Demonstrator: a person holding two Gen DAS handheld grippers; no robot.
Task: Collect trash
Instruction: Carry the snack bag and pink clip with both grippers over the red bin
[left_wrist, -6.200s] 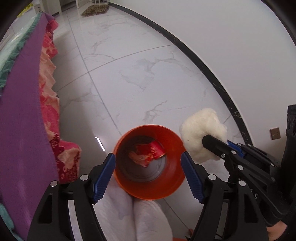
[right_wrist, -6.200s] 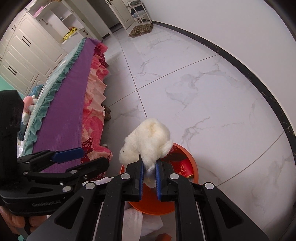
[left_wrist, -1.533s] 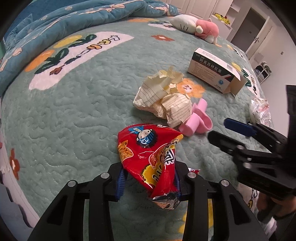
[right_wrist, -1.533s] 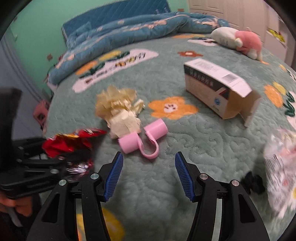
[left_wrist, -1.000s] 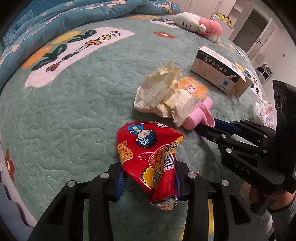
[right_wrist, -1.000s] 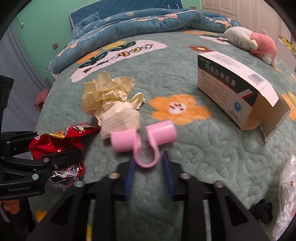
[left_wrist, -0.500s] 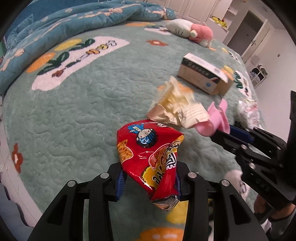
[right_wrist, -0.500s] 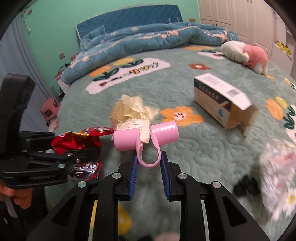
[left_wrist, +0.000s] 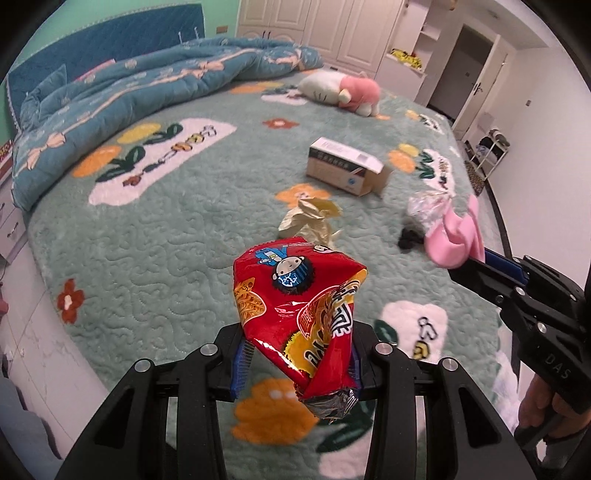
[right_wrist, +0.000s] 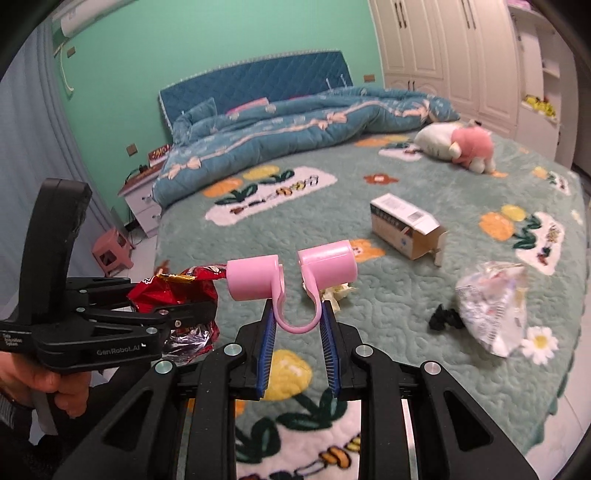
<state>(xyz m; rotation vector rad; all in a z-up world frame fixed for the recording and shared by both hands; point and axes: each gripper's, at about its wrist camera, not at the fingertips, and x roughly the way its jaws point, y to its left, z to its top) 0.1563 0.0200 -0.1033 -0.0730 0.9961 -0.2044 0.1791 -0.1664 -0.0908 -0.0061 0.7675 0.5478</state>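
- Your left tool (left_wrist: 297, 363), bottom centre of the left wrist view, is clamped on the red snack wrapper (left_wrist: 299, 314).
- Your right tool (right_wrist: 297, 334), bottom centre of the right wrist view, grips the pink U-shaped clip (right_wrist: 291, 282) by its loop.
- Mid-frame on the bed (left_wrist: 166, 236): crumpled yellow paper (left_wrist: 310, 218), a clear plastic bag (right_wrist: 493, 306), a small black item (right_wrist: 445, 319).
- Farther back: an open cardboard box (right_wrist: 404, 230), then a plush toy (right_wrist: 456, 146).
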